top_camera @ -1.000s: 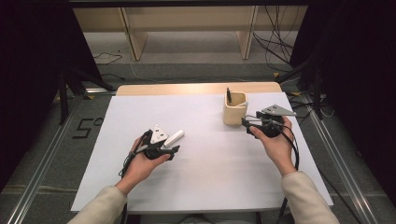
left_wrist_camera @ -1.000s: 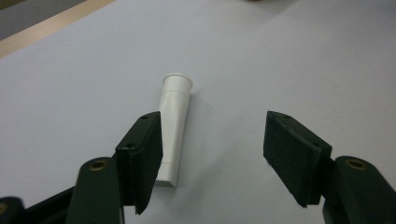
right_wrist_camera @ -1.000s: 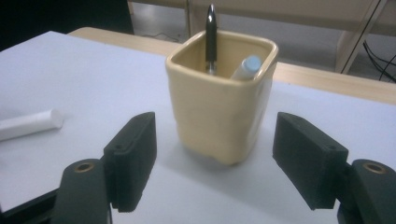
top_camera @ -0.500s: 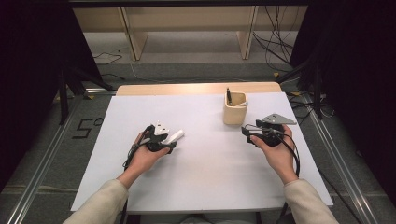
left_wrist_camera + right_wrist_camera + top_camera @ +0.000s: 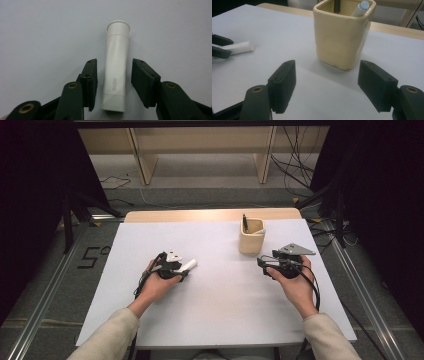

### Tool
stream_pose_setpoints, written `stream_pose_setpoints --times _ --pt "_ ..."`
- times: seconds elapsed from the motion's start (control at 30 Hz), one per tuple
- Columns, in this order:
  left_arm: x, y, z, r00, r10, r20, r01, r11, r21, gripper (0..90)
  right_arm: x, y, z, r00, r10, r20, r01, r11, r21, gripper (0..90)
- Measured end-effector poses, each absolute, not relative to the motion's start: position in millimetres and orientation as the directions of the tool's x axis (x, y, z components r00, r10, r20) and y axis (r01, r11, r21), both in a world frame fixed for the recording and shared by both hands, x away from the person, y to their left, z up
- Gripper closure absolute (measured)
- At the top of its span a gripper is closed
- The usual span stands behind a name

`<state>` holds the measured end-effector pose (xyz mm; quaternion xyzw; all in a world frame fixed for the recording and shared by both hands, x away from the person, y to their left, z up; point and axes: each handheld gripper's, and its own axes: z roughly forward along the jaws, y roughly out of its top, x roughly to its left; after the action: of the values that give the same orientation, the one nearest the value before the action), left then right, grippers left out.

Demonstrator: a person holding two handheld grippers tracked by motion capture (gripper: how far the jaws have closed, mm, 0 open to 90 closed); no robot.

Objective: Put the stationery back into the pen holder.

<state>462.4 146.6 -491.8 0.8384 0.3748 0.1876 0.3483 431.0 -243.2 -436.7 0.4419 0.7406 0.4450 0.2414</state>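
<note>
White glue stick [image 5: 115,67] lies flat on the white surface [image 5: 225,295], left of centre, cap end pointing far-right toward the cup. Left gripper [image 5: 181,270] is down over it, jaws either side of the tube's lower half. In the left gripper view there's a thin gap on both sides, so the pads aren't pressing yet; the jaws have just been closing in with the stick between them. "GLOO" is printed on the barrel.

Right gripper [image 5: 261,262] sits low at the right side of the surface, jaws spread wide, nothing between them. It faces the cream square cup [image 5: 343,32], which stands just beyond the jaw tips, far-right of centre. The cup holds a dark pen [image 5: 245,224] and a light tube-shaped item [image 5: 361,7], both leaning inside. The cup and the glue stick are well apart.
</note>
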Motion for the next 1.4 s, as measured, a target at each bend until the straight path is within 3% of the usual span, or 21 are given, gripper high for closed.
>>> stream_pose_setpoints --times 0.63,1.4 --pt "465.7 148.9 -492.4 0.658 0.752 0.028 0.511 -0.474 0.717 67.0 431.1 -241.4 -437.3 -0.498 0.867 0.032 0.443 0.222 0.868 31.6" --pt "467.0 147.7 -491.1 0.647 0.763 -0.001 0.544 -0.46 0.702 70.8 431.2 -240.8 -438.1 -0.501 0.865 0.03 0.444 0.227 0.867 31.7"
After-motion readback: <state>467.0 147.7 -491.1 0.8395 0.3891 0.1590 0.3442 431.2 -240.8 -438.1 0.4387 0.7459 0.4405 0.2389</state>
